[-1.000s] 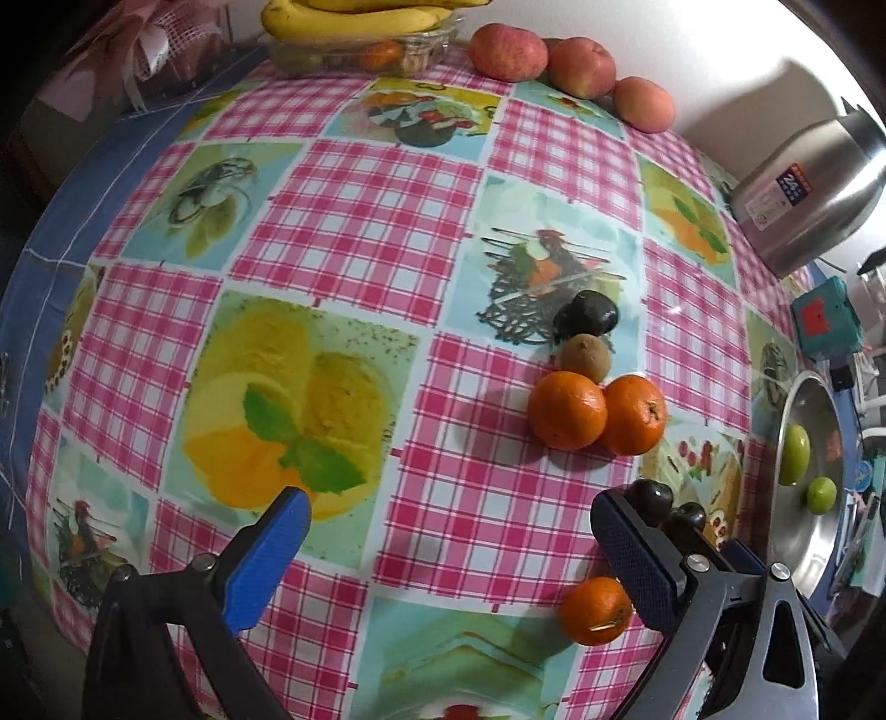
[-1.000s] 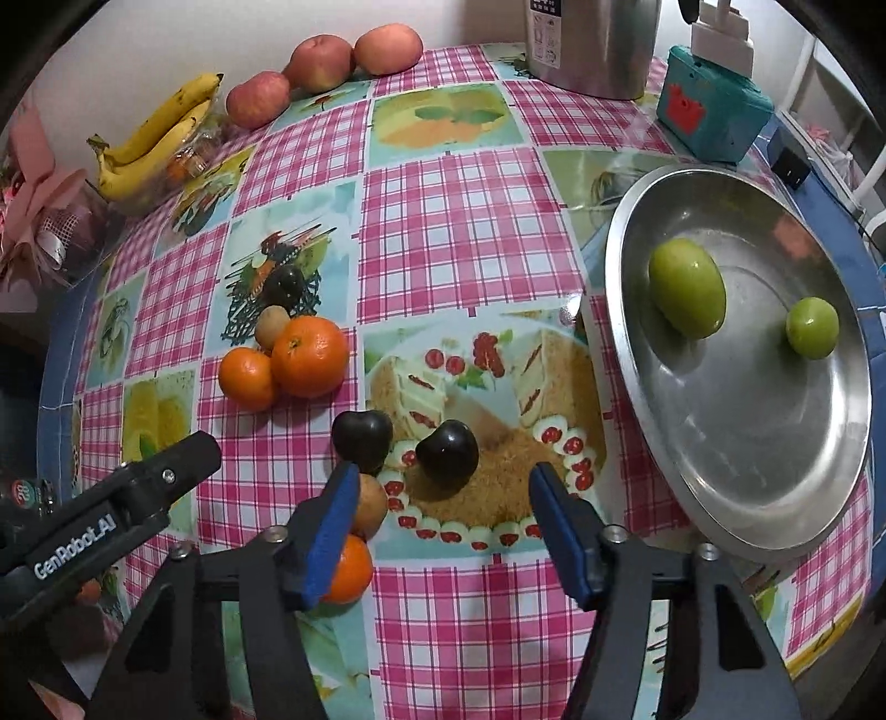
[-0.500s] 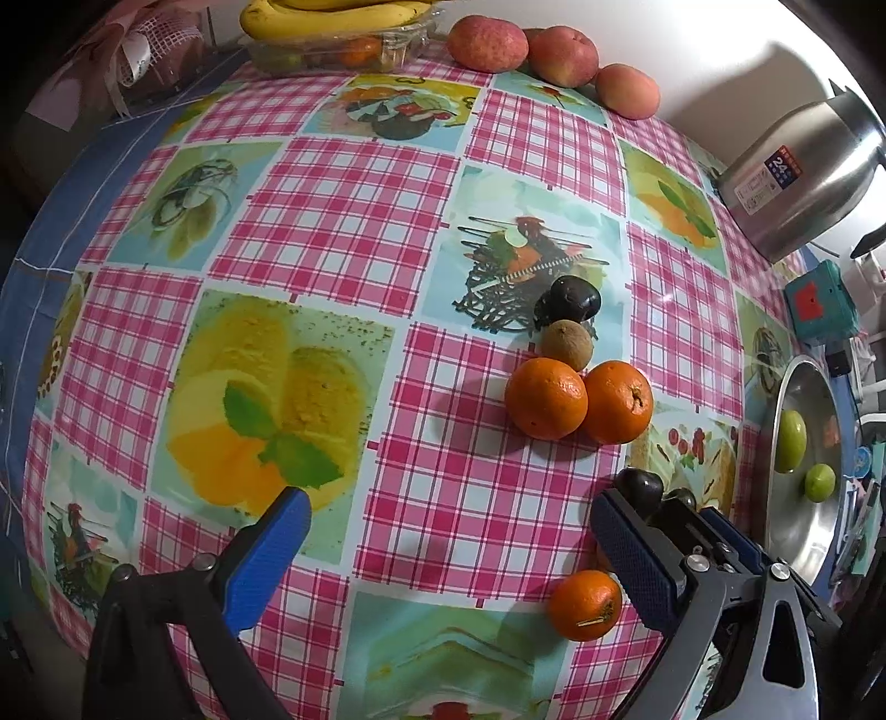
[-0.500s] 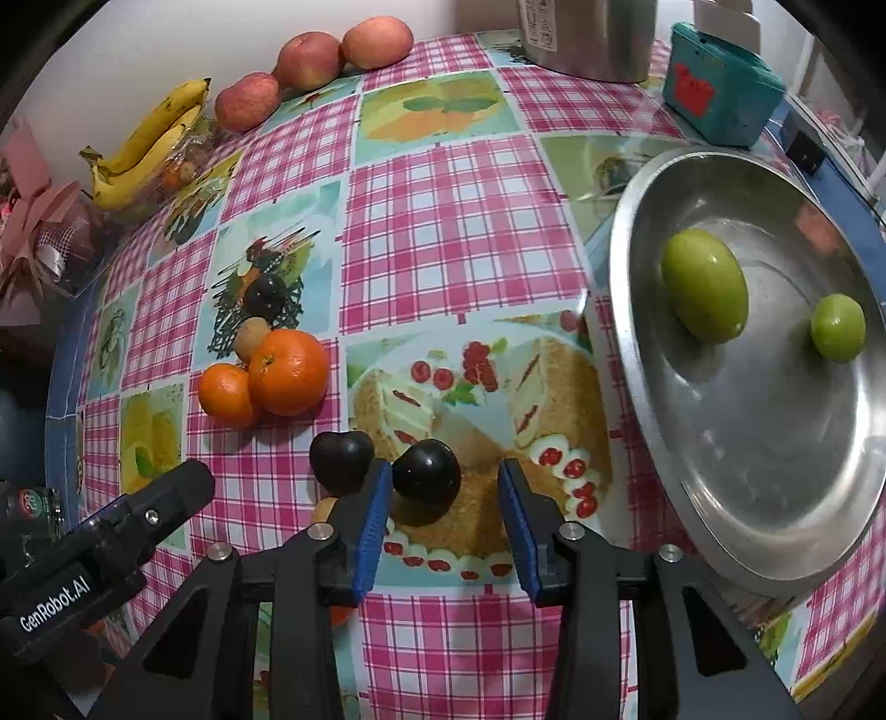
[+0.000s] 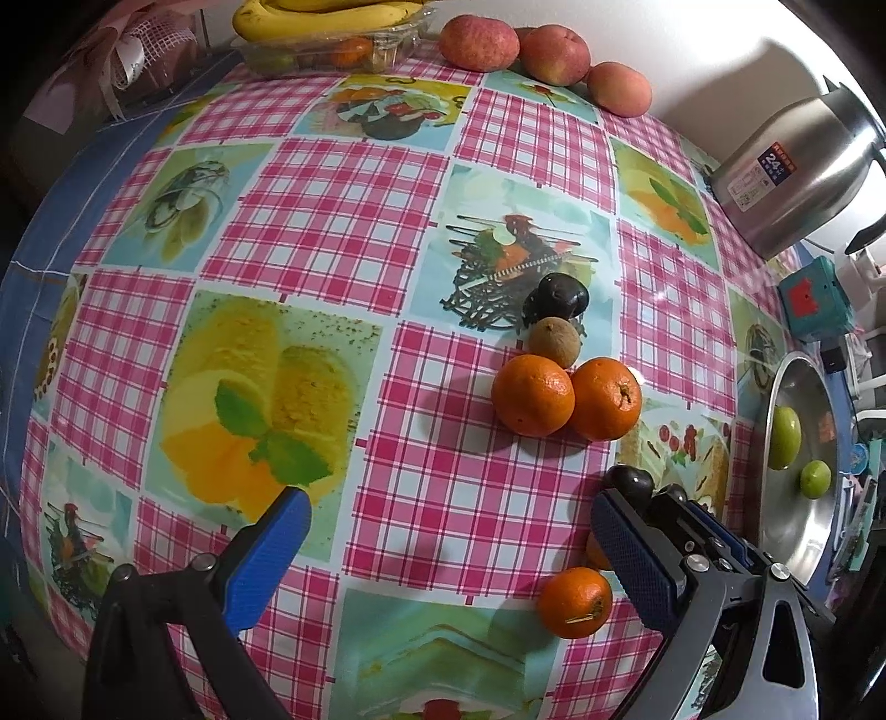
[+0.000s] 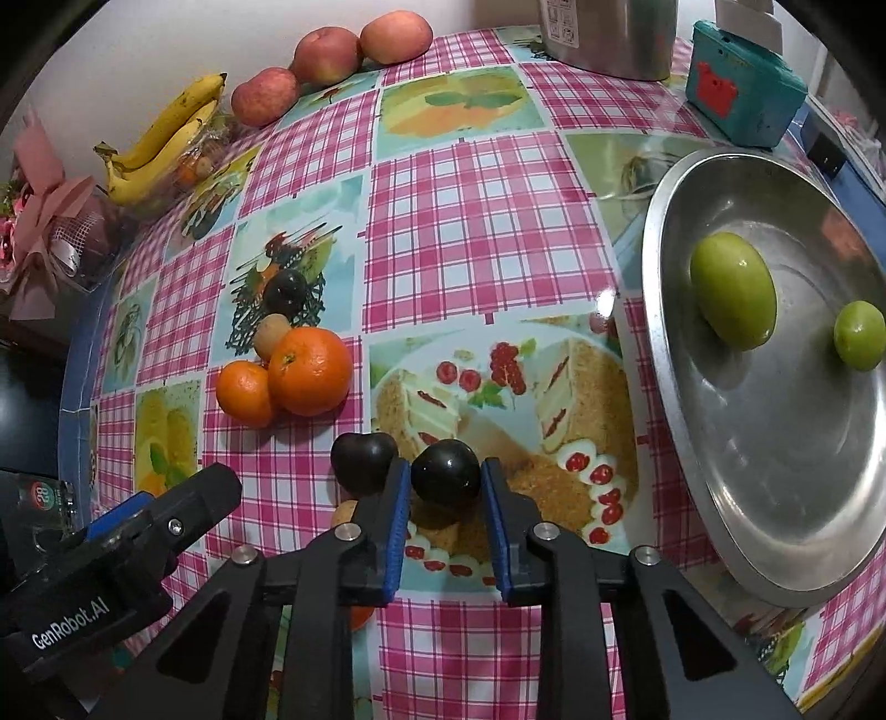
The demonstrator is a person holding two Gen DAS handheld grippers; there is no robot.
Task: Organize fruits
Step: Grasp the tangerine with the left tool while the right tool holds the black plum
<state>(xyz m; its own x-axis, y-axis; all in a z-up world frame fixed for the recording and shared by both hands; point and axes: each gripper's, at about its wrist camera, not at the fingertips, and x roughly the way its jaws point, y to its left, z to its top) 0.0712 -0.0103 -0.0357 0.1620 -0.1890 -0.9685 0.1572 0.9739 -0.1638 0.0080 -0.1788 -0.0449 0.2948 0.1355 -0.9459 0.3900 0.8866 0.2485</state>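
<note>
Checked pink cloth covers the surface, where the right claw pinches a dark plum between its blue pads. A second plum touches its 9 o'clock finger, two oranges lie at 10 o'clock, and the steel tray with two green fruits sits at 3 o'clock. Over bare cloth, the left claw is spread wide.

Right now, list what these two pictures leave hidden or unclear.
- Right wrist view: a tan fruit behind the right tool's left finger; only a sliver shows.
- Right wrist view: an orange under that tool's frame, mostly covered.
- Left wrist view: the right tool's grip on the dark plum is blocked by the left tool's right finger.
- Both views: contents of the clear tub under the bananas, too small.
</note>
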